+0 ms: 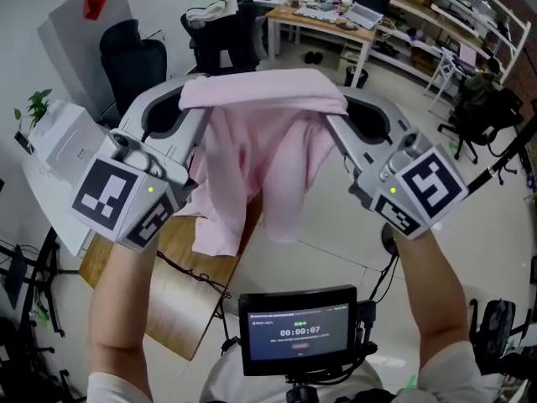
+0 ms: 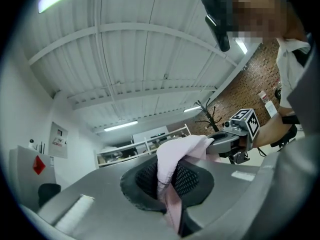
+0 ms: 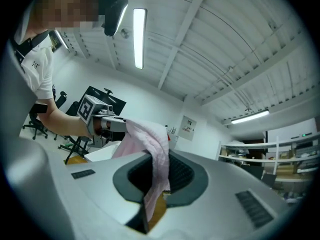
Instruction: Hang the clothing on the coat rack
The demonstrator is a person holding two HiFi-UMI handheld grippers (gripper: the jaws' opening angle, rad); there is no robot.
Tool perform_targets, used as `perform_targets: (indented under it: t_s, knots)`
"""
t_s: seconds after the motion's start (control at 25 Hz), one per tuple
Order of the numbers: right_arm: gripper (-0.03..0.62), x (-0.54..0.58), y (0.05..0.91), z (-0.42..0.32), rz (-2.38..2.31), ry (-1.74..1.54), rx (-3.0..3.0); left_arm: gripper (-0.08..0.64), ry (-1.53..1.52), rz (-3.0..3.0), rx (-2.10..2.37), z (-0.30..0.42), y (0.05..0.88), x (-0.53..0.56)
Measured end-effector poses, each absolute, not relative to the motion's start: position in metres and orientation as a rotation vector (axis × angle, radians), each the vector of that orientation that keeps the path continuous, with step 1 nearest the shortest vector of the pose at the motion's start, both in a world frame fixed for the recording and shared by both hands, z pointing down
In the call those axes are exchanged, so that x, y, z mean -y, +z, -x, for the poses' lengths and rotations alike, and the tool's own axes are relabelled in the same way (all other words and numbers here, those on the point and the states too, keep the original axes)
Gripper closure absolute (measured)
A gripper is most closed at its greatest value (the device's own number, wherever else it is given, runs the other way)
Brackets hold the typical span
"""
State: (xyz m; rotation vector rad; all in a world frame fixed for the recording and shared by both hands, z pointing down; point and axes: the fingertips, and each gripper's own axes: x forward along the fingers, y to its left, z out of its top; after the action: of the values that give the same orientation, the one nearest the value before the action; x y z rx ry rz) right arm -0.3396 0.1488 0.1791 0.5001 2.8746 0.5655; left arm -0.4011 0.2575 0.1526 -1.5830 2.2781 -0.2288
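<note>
Both grippers were shut tight on the pink shirt [image 1: 252, 166], which was up in the air toward 12 o'clock in the head view. The left gripper [image 1: 186, 109] pinched one top end at 10 o'clock and the right gripper [image 1: 351, 117] pinched the other at 2 o'clock. The top edge was pulled flat between them and the rest hung loose in the middle, above the wooden table [image 1: 180, 296] at 7 o'clock. Each jaw seemed to bite only a thin fold. I think a hard pull apart, or a quick swing, could make one end slip out, and then the shirt would drop to one side. The long loose part could also catch on the table corner as it is carried. The head view showed the whole shirt and both arms, but no rack that I could pick out. The left gripper view showed a dark stand with branches [image 2: 206, 115] at 2 o'clock, by the brick wall, and that may be the coat rack; it looked well apart from the shirt. The two gripper views also showed the cloth squeezed right between the dark pads, which the head view hid under the fold
</note>
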Motion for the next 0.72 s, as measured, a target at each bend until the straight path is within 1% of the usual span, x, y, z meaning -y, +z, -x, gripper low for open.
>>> perform_targets:
  t_s: [0.44, 0.72]
  knots:
    - [0.565, -0.044, 0.146, 0.29, -0.277, 0.625, -2.878, 0.545, -0.185, 1.735, -2.145, 0.361, 0.128, -0.146]
    - [0.565, 0.006, 0.14, 0.268, -0.214, 0.634, -2.882, 0.546, -0.157, 1.794, -2.121, 0.346, 0.134, -0.091]
